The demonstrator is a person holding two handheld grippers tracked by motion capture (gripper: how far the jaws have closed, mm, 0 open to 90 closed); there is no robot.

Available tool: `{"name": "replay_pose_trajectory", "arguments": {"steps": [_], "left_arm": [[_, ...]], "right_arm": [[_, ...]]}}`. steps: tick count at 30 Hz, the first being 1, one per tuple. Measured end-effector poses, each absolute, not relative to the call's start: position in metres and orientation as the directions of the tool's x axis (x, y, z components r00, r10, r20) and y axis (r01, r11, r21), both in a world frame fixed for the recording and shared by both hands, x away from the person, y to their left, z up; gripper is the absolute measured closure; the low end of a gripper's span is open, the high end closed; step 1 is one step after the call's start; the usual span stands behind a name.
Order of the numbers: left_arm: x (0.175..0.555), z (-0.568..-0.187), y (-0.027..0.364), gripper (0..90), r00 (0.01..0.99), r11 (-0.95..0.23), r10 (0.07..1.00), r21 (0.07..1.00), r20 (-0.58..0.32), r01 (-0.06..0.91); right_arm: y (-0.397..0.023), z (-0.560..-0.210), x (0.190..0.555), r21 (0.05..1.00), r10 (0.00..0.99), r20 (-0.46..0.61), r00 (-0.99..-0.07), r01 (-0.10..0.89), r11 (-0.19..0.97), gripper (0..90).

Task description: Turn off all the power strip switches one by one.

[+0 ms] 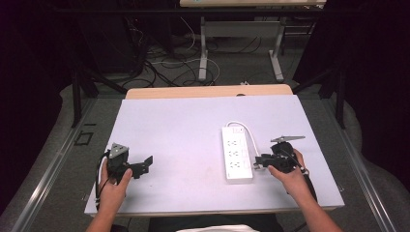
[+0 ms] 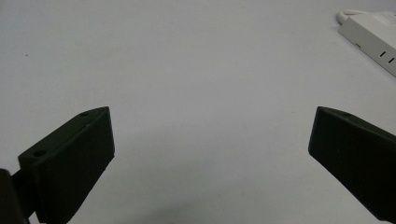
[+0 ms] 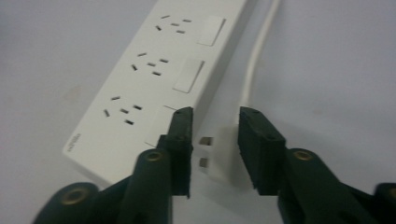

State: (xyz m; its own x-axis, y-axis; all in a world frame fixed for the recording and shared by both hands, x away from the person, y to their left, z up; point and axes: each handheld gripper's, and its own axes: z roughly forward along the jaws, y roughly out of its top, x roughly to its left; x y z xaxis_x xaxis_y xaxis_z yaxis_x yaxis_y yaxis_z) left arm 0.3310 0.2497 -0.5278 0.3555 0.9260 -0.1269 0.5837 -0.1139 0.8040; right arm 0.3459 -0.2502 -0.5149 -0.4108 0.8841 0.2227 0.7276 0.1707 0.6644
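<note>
From above I see the white power strip [image 1: 237, 153] lying right of centre on the table [image 1: 169, 125], my right gripper [image 1: 259, 161] at its right near edge. The right gripper view adds the plug [image 3: 210, 156] lying between parted jaws (untouched, as far as I can tell). My left gripper [image 1: 145, 163] rests far left, jaws spread wide over bare table.

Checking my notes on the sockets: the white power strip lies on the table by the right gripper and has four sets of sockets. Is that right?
Not quite: the power strip has three sets of sockets, not four, each with a switch beside it, as the right gripper view shows. It does lie on the table by the right gripper.
</note>
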Motion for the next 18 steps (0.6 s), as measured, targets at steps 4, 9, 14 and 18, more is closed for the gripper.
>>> {"name": "replay_pose_trajectory", "arguments": {"steps": [4,9,14,18], "left_arm": [[0.331,-0.528,0.25,0.4,0.355,-0.112,0.926,0.807,-0.127,0.58],[0.331,-0.528,0.25,0.4,0.353,-0.111,0.927,0.806,-0.127,0.581],[0.331,-0.528,0.25,0.4,0.352,-0.11,0.927,0.806,-0.127,0.581],[0.331,-0.528,0.25,0.4,0.349,-0.106,0.928,0.804,-0.132,0.585]], "right_arm": [[-0.26,-0.517,0.348,0.671,0.896,0.195,-0.399,0.721,0.175,51.9],[-0.273,-0.52,0.348,0.688,0.913,0.146,-0.38,0.702,0.182,37.1],[-0.289,-0.525,0.35,0.707,0.927,0.087,-0.366,0.678,0.202,23.6],[-0.302,-0.528,0.35,0.713,0.932,0.098,-0.349,0.678,0.179,23.3]]}}
